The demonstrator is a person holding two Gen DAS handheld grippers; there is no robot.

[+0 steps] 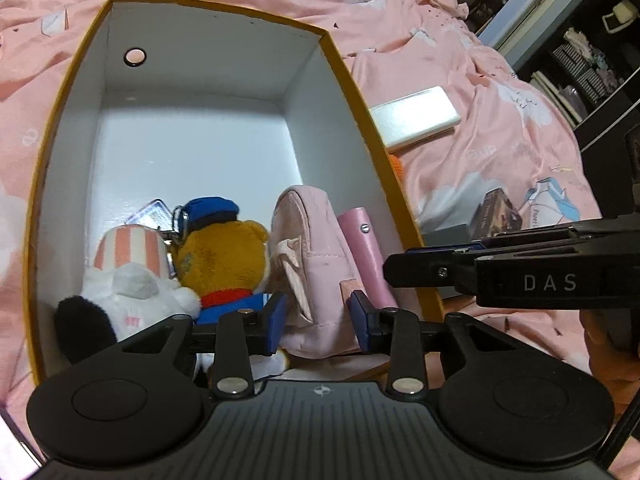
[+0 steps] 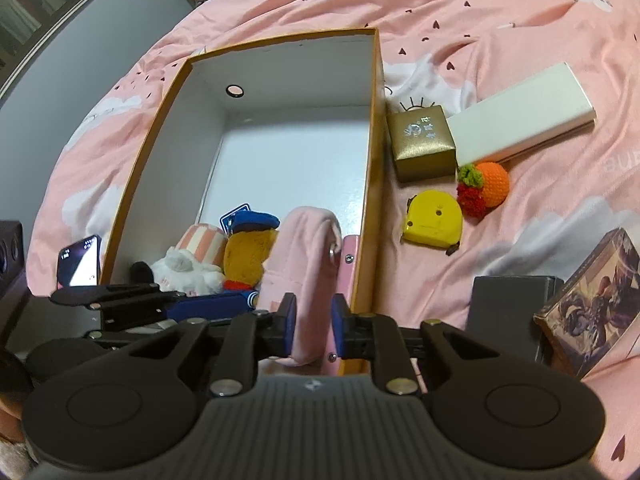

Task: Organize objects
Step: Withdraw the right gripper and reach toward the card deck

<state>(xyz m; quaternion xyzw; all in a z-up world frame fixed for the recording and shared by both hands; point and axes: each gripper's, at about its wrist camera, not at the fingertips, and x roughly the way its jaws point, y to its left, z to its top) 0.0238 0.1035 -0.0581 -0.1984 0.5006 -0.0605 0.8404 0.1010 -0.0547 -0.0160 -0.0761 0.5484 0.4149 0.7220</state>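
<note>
An open orange box with white inside (image 1: pixel 200 136) (image 2: pixel 280 80) lies on the pink bedspread. At its near end sit a white plush (image 1: pixel 132 292), a brown bear plush with a blue cap (image 1: pixel 224 256), a pink pouch (image 1: pixel 308 264) (image 2: pixel 308 264) and a pink flat case (image 1: pixel 364 248). My left gripper (image 1: pixel 318 322) straddles the pouch, its pads slightly apart from it. My right gripper (image 2: pixel 314 328) is shut on the pouch's near end. The right gripper's fingers (image 1: pixel 432 268) show in the left wrist view, closed together.
Right of the box lie a gold box (image 2: pixel 424 144), a white box (image 2: pixel 524 116), a yellow tape measure (image 2: pixel 434 220), a crocheted orange fruit (image 2: pixel 486 186), a dark box (image 2: pixel 508 312) and a printed box (image 2: pixel 592 308). A phone (image 2: pixel 80 264) lies to the left.
</note>
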